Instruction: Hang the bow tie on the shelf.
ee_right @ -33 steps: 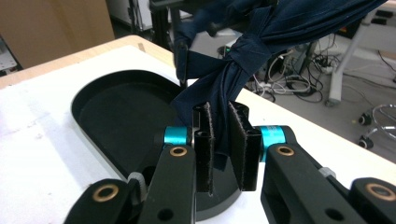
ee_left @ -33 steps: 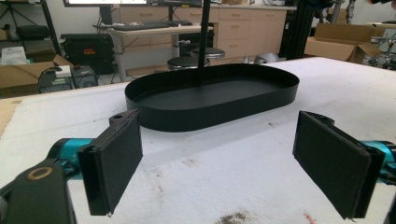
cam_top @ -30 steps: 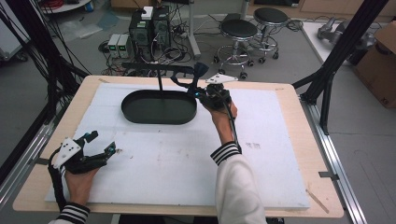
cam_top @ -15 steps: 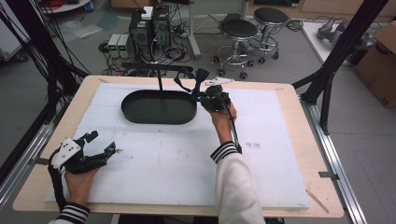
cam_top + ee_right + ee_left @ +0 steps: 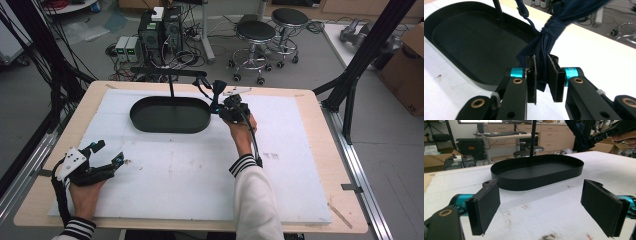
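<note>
Dark blue knotted cloth (image 5: 549, 32) hanging from the horizontal bar of a black stand (image 5: 170, 75) that rises from a black oval tray (image 5: 170, 115) at the far middle of the white table mat (image 5: 300, 150). Right gripper (image 5: 542, 75) raised at the tray's right end, jaws nearly together and just easing apart, the cloth's lower tail pinched between the pads. Best kept steady and low, letting the tail slip free only once the cloth hangs still, without tugging the stand over. Right forearm stretched forward, sleeve cuff striped, wrist bent slightly up. Left gripper (image 5: 541, 207) resting at the near left corner, jaws wide apart, holding nothing, pointed toward the tray.
</note>
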`<action>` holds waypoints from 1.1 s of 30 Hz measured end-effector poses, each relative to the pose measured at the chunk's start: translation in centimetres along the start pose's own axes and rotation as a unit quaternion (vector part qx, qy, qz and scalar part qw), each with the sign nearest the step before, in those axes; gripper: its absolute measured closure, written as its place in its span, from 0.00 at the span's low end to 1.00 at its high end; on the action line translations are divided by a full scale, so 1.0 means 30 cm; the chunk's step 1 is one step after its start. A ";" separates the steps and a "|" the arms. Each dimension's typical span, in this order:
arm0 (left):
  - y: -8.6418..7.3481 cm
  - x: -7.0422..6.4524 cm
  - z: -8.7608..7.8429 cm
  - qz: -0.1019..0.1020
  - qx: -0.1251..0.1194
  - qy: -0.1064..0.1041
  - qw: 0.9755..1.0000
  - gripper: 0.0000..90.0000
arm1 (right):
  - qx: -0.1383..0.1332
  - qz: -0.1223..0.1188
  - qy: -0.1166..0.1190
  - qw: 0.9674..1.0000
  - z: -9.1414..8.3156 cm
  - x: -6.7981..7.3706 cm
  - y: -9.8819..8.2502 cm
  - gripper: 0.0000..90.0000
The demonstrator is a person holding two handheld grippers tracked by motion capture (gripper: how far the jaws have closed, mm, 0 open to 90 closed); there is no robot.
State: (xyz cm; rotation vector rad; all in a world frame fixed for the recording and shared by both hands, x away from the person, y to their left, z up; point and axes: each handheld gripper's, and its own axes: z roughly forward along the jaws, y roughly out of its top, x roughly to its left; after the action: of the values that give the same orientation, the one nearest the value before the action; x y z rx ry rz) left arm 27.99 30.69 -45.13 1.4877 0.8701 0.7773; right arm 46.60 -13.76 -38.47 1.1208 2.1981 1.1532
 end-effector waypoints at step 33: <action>0.001 -0.006 0.003 0.008 0.004 0.000 1.000 0.18 | -0.160 -0.017 0.010 0.987 -0.488 -0.025 -0.323 0.19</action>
State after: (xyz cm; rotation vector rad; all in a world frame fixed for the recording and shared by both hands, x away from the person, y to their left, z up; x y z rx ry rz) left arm 27.97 30.48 -45.10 1.5027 0.8637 0.7857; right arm 32.86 -24.72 -38.08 0.9343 1.9471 1.4437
